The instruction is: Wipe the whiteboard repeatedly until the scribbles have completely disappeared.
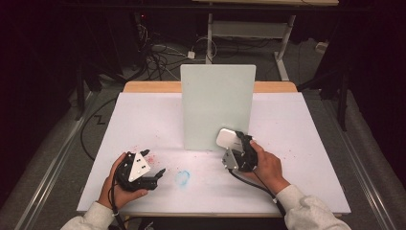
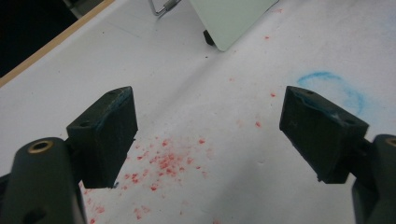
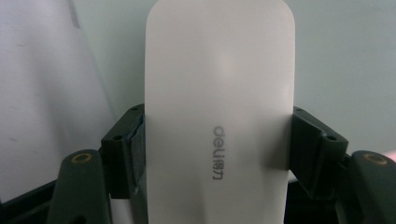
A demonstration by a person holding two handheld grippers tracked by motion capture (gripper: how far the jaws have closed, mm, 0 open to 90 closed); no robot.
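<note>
A pale green board (image 1: pixel 218 105) stands upright in the middle of the white table (image 1: pixel 297 143). My right gripper (image 1: pixel 233 139) is shut on a white rounded eraser (image 1: pixel 226 138) with grey lettering (image 3: pixel 219 116), and holds it against the board's lower right part. Both pads (image 3: pixel 133 149) press the eraser's sides. My left gripper (image 1: pixel 154 168) rests low at the front left, open with nothing between its jaws (image 2: pixel 208 130). A blue chalk ring (image 1: pixel 182 178) lies on the table to its right, seen also as a blue ring (image 2: pixel 334 86) in the left gripper view.
Red chalk specks (image 2: pixel 163 163) are scattered on the table under the left gripper and red specks (image 1: pixel 289 154) at the right. The board's stand foot (image 2: pixel 208 37) sits behind it. A wooden edge (image 1: pixel 148 86) runs along the far side. Cables (image 1: pixel 158 52) lie on the floor beyond.
</note>
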